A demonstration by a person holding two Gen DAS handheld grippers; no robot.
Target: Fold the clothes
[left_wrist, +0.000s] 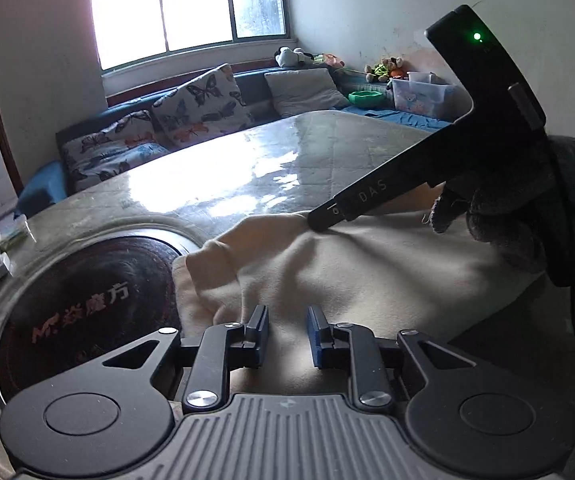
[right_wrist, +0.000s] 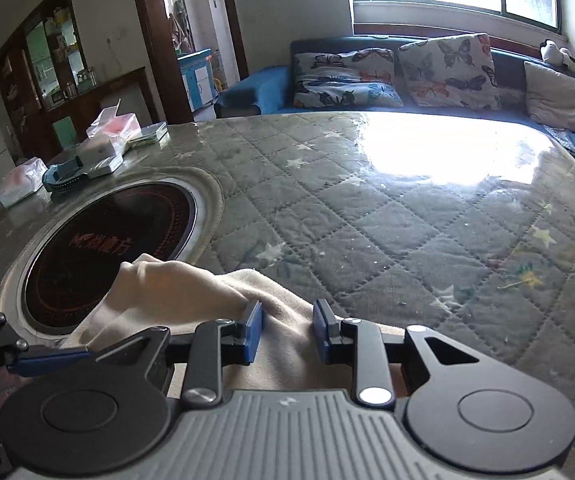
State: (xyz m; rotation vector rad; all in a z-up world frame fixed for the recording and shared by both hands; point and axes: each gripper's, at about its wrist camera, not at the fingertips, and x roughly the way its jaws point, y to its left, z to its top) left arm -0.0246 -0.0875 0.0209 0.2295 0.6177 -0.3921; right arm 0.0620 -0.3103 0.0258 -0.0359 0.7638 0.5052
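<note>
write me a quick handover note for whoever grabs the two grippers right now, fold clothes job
Left gripper: jaws open with a gap, nothing pinched, poised over the near part of the cream garment.
Right gripper: jaws open too, cloth lies under them but is not clamped; in the left view its tip rests at the garment's far edge.
Garment: bunched in a loose heap on the quilted table cover, its left end overlapping the round black hotplate.
Done: nothing tidy yet; no clean fold shows.
Left: grip the edges, spread it flat, then fold.
</note>
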